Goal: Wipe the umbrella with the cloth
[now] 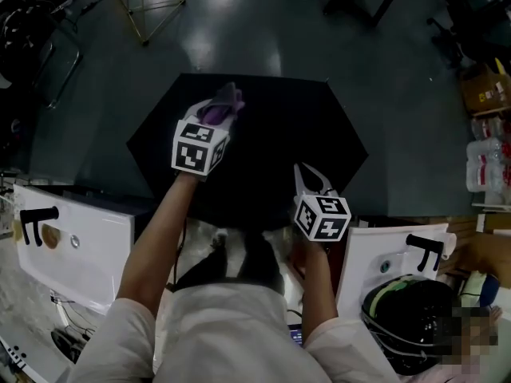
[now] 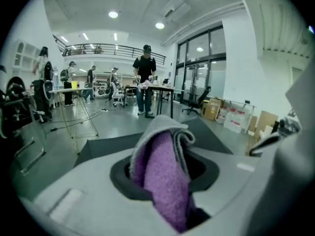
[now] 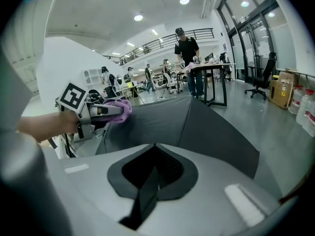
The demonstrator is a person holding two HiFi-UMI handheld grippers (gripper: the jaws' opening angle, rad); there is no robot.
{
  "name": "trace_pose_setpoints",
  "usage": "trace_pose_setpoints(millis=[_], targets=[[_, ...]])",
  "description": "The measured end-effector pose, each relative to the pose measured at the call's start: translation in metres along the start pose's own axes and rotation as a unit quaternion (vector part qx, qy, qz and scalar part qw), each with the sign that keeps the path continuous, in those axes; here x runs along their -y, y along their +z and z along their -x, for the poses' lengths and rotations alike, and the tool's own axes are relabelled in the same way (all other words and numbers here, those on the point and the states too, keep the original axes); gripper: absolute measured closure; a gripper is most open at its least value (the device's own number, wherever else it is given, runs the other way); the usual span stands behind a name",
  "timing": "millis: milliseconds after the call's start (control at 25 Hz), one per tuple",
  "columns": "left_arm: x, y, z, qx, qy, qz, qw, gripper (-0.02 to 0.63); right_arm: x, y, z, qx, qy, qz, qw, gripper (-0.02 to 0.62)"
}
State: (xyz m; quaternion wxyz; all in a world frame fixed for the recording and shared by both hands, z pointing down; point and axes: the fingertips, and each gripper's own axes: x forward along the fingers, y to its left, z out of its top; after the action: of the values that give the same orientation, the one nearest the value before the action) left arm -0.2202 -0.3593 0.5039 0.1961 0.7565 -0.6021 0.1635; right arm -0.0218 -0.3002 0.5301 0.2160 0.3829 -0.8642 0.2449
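Observation:
A black umbrella (image 1: 263, 134) lies open on the grey floor, canopy up. My left gripper (image 1: 226, 102) is over its far left panel, shut on a folded purple cloth (image 1: 223, 99). In the left gripper view the cloth (image 2: 162, 176) fills the space between the jaws, with the canopy (image 2: 98, 146) just beyond. My right gripper (image 1: 313, 183) is at the canopy's near right edge. Its jaws are closed on a black strip of the umbrella (image 3: 147, 191). The right gripper view also shows the canopy (image 3: 197, 127) and the left gripper (image 3: 106, 110) with the cloth (image 3: 120, 107).
White basin-like units stand at my left (image 1: 80, 246) and right (image 1: 383, 262), with a black helmet (image 1: 407, 317) by the right one. A cardboard box (image 1: 487, 90) and packed bottles (image 1: 487, 166) line the right side. A wire frame (image 1: 148, 6) stands beyond the umbrella. A person (image 2: 145, 77) stands at a table.

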Motion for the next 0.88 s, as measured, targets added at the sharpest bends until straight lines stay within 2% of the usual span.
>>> trace_pose_setpoints(millis=[200,400,880], targets=[[-0.03,0.015,-0.024,-0.006,0.019,0.006,0.9998,0.471,0.003,0.009,-0.017,-0.007,0.011,0.008,1.0,0.589],[-0.045,0.002,-0.042,-0.026,0.024,0.017,0.9992,0.471,0.005,0.008,-0.037,-0.019,0.022,0.011,1.0,0.589],[-0.023,-0.049,-0.01,-0.028,0.03,-0.004,0.9991,0.471,0.007,-0.017,-0.06,-0.043,0.024,0.021,0.999,0.589]])
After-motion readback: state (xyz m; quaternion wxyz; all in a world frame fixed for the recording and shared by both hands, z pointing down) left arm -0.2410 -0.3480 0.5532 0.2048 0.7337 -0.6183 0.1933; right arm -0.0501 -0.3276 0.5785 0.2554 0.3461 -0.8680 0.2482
